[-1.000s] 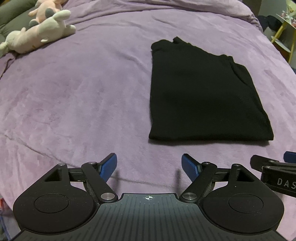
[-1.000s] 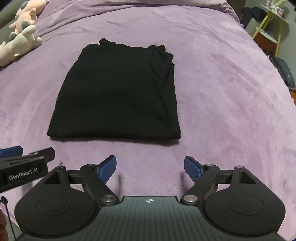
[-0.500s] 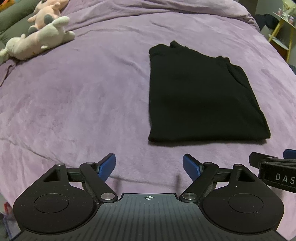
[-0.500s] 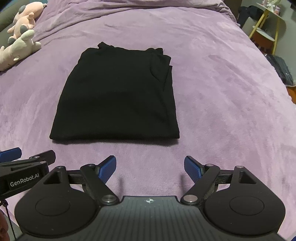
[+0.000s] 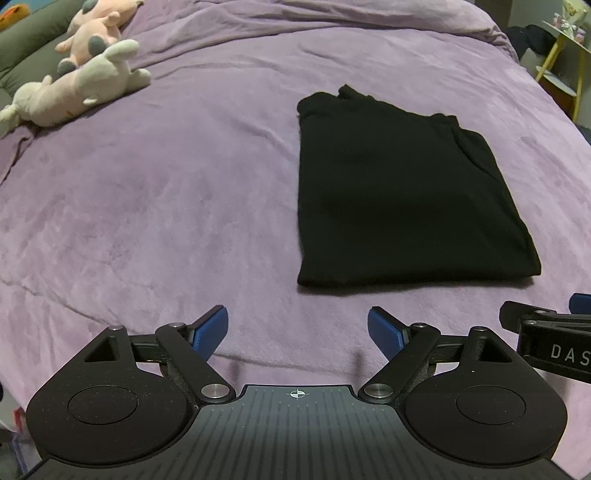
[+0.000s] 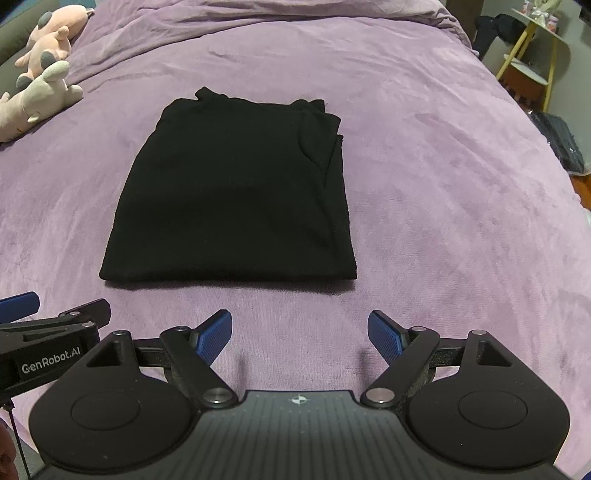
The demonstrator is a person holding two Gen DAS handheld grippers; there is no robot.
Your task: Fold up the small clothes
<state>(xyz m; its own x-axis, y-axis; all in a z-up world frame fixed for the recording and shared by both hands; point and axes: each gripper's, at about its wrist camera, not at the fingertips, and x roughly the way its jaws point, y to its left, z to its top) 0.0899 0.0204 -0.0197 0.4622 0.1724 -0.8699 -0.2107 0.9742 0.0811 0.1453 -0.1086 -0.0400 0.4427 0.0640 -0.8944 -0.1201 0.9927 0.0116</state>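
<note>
A black garment [image 5: 399,199] [image 6: 236,199] lies folded into a flat rectangle on the purple bedspread [image 5: 147,184] [image 6: 443,184]. My left gripper [image 5: 296,314] hovers over bare blanket, short of the garment's near left corner; its jaws are opening wider with nothing between them. My right gripper [image 6: 299,317] stands open and empty just short of the garment's near edge, towards its right half. Each gripper shows at the edge of the other's view: the right gripper [image 5: 546,332] and the left gripper [image 6: 55,321].
Two plush toys, one white [image 5: 81,85] [image 6: 37,99] and one pink [image 5: 99,29] [image 6: 51,40], lie at the far left of the bed. A yellow-legged side table [image 5: 565,55] [image 6: 532,62] stands beyond the bed's right edge.
The left gripper's jaws have spread slightly wider. The garment sits a touch lower in both views; nothing was taken hold of.
</note>
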